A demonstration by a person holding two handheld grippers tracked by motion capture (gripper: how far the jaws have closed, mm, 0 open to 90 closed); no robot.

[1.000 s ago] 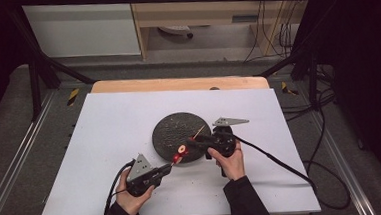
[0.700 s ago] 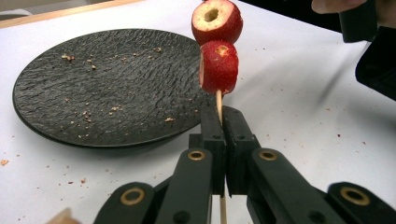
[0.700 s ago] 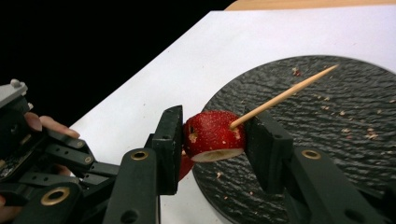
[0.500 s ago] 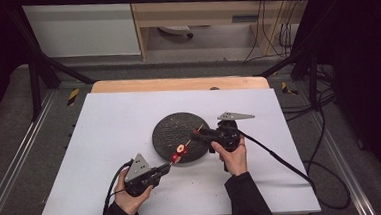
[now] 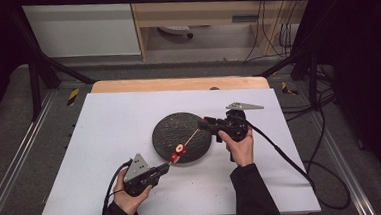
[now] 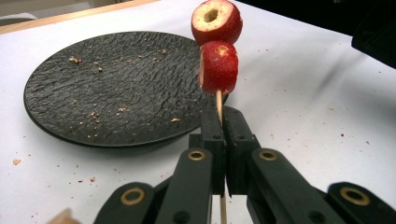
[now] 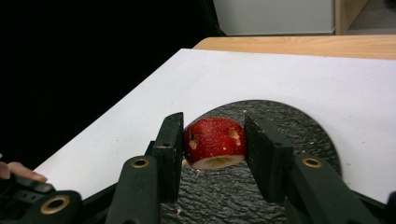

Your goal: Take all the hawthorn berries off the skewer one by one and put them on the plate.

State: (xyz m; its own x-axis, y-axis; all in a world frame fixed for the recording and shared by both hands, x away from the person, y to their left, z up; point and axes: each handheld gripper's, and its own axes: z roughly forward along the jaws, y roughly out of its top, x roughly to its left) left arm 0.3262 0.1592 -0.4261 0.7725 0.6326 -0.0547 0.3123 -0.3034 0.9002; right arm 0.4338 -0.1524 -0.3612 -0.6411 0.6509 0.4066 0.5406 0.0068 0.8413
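A thin wooden skewer (image 6: 218, 100) carries two red cored fruit pieces, an upper one (image 6: 217, 21) and a lower one (image 6: 218, 65). My left gripper (image 6: 219, 116) is shut on the skewer just below them, at the near edge of a black textured plate (image 6: 93, 93). From above, the skewer (image 5: 190, 138) slants from the left gripper (image 5: 166, 167) over the plate (image 5: 172, 128) toward the right gripper (image 5: 205, 122). In the right gripper view, my right gripper (image 7: 212, 135) is shut on a third red fruit piece (image 7: 215, 142), held just above the plate (image 7: 299, 140).
The plate lies on a white board (image 5: 110, 132) over a wooden table (image 5: 177, 83), with crumbs (image 6: 119, 109) scattered on both. Metal frame rails (image 5: 21, 163) run along both sides. A black cable (image 5: 281, 154) trails from the right gripper across the board.
My right gripper has drawn back to the far right, away from the fruit pieces on the skewer. The left gripper and skewer have barely moved.
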